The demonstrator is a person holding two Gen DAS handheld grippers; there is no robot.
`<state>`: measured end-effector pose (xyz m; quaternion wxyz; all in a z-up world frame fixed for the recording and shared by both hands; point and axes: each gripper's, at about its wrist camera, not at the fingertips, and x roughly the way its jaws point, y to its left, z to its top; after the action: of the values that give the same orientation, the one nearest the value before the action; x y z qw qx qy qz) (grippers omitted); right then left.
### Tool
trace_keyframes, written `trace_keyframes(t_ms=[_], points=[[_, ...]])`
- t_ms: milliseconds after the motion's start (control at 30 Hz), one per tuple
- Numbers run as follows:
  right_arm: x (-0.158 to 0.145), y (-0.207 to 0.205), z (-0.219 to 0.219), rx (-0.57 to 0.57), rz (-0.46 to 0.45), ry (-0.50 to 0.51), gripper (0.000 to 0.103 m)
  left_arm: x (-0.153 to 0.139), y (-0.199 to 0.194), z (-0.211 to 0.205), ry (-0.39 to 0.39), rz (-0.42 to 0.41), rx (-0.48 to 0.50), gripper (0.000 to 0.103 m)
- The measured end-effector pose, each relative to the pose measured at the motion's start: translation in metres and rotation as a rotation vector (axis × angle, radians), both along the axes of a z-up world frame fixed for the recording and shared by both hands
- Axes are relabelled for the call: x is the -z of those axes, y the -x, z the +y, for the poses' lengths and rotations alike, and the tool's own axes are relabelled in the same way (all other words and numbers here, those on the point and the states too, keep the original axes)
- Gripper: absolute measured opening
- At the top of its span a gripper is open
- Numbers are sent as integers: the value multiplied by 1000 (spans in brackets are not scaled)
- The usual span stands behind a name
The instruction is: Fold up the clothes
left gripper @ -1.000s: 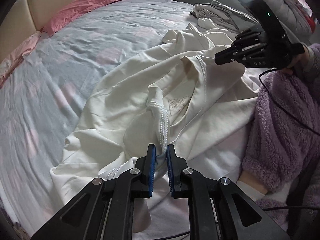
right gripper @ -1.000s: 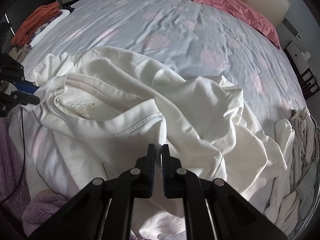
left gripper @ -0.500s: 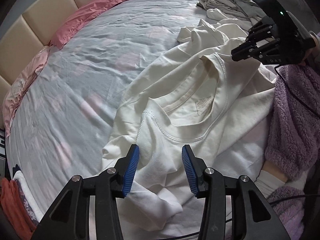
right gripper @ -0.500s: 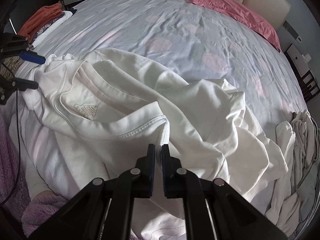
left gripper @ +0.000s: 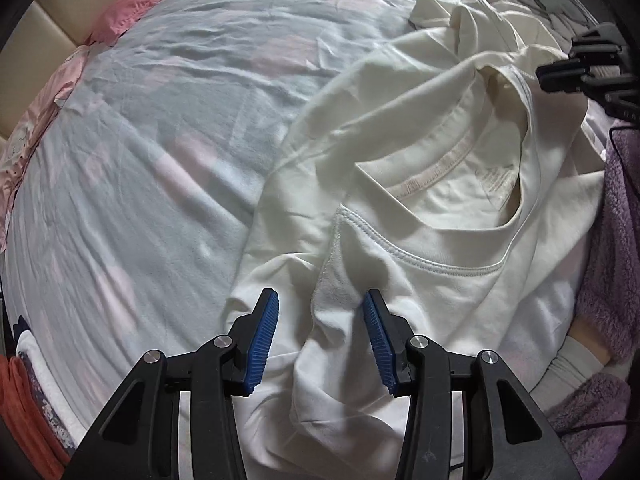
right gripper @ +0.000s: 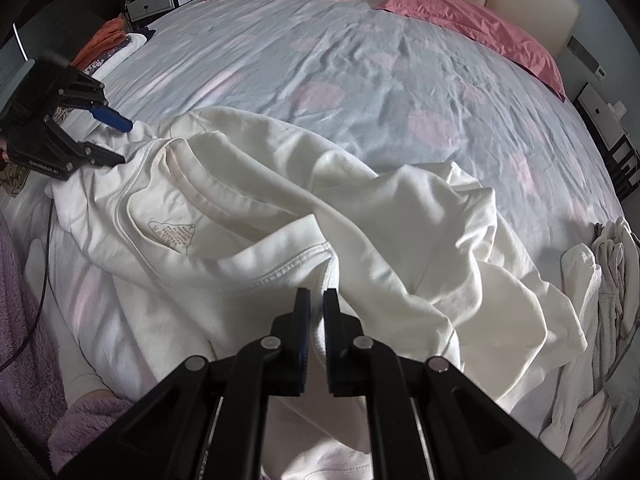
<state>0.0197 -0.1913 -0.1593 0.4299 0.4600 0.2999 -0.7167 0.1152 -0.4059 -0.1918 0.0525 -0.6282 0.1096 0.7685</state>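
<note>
Shirt [right gripper: 248, 216] collar pinched by right claw [right gripper: 316, 300] (steeply downward); left claw [left gripper: 320, 312] parted.

The left gripper [left gripper: 320, 312] points steeply down, blue pads parted and pressing on nothing. The right gripper [right gripper: 316, 300] also tilts downward, apparently pinched tight. A purple fleece sleeve [left gripper: 616, 240] shows at the right.
</note>
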Motion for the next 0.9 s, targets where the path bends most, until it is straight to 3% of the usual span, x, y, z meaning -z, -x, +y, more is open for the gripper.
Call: trace_keyframes(t_ms=[167,400,633,767,900], points=[[3,3,-1,1,-18,1,6,9,-8,4,11,29,-10,46],[10,6,-5,-3,-36,-26,6,15,-20,4,-28,64,-116,43],[10,6,-4,1,-39,-24,6,17,-20,19,-6,89,-111,30],[11,9,-2,17,-49,-24,6,11,-24,19,-17,104,-142,17],[7,13,5,50,-50,1,6,-8,-34,16,-33,152,-194,14]])
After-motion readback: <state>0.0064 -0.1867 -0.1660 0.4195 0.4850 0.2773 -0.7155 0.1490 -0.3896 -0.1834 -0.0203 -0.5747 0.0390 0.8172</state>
